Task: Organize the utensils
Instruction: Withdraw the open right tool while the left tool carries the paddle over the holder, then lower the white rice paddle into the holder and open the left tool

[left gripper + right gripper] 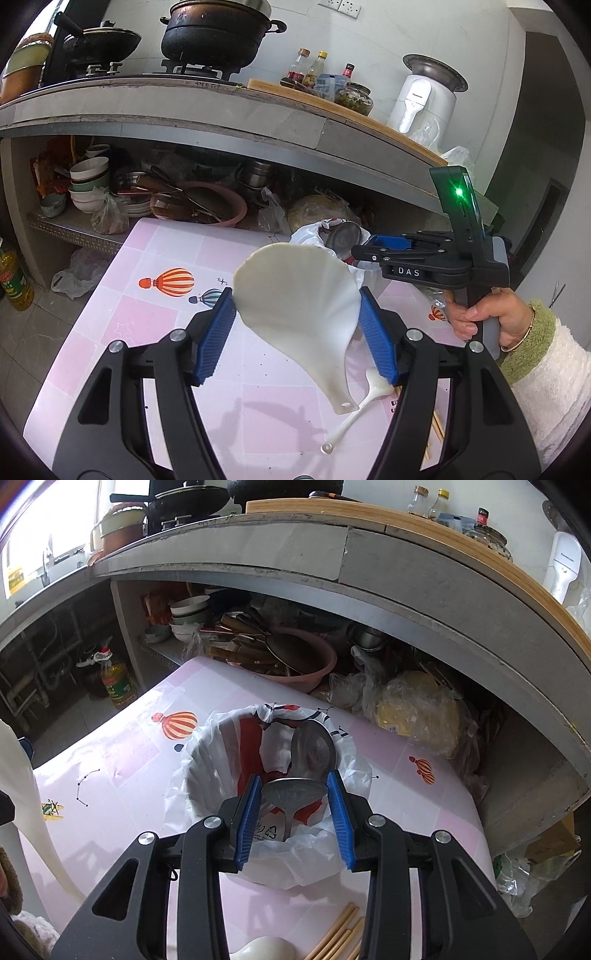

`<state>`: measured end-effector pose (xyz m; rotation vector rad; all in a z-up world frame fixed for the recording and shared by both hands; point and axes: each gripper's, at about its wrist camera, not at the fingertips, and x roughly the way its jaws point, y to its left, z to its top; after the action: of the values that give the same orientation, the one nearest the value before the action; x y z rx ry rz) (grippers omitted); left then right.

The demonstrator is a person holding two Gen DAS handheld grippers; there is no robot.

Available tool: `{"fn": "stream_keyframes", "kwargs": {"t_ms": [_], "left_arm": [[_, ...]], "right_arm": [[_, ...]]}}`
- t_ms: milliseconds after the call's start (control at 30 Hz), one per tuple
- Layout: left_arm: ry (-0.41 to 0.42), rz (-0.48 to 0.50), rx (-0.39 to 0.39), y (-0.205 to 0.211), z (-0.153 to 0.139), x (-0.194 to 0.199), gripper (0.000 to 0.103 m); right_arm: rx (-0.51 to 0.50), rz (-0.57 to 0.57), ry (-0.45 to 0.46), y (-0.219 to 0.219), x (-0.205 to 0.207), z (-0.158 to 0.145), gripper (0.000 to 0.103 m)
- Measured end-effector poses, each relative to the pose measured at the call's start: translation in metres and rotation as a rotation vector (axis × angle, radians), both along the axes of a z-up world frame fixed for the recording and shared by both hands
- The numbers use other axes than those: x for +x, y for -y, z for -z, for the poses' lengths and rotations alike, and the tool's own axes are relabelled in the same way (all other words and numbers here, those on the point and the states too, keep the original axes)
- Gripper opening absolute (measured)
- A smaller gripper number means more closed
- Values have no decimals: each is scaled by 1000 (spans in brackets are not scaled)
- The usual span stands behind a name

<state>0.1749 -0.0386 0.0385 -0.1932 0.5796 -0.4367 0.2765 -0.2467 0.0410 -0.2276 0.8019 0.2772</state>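
Observation:
My left gripper (295,295) is shut on the wide blade of a white rice paddle (295,317), held above the pink table with its handle hanging toward me. My right gripper (295,780) is shut on the bowl of a metal spoon (293,794), whose handle points down into a container lined with a white plastic bag (207,768). A second metal spoon (314,746) stands inside it, bowl up. In the left wrist view the right gripper (373,248) hovers over that container (310,234). A small white spoon (354,410) and wooden chopsticks (437,424) lie on the table.
The table with its balloon-print cloth (122,317) stands against a concrete counter (184,114). The shelf beneath holds stacked bowls (88,184), a pink basin of utensils (295,664) and plastic bags (417,709). An oil bottle (118,683) stands on the floor at left.

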Motion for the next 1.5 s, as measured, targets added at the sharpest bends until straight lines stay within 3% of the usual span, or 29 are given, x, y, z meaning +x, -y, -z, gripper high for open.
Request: {"fn": "stream_keyframes", "kwargs": {"t_ms": [433, 633, 767, 1033, 1133, 1500], "left_arm": [[11, 1, 10, 3, -6, -4, 63], [34, 6, 14, 6, -15, -5, 63], [75, 20, 9, 10, -35, -1, 63], [198, 46, -17, 33, -102, 29, 63], [192, 60, 0, 54, -112, 54, 63], [90, 68, 166, 130, -69, 129, 63]], "right_arm": [[50, 22, 49, 12, -12, -16, 44], [134, 72, 111, 38, -45, -30, 49], [175, 121, 150, 57, -84, -33, 49], [277, 201, 191, 87, -155, -23, 49], [332, 225, 180, 97, -172, -16, 49], [405, 233, 157, 100, -199, -1, 49]]}}
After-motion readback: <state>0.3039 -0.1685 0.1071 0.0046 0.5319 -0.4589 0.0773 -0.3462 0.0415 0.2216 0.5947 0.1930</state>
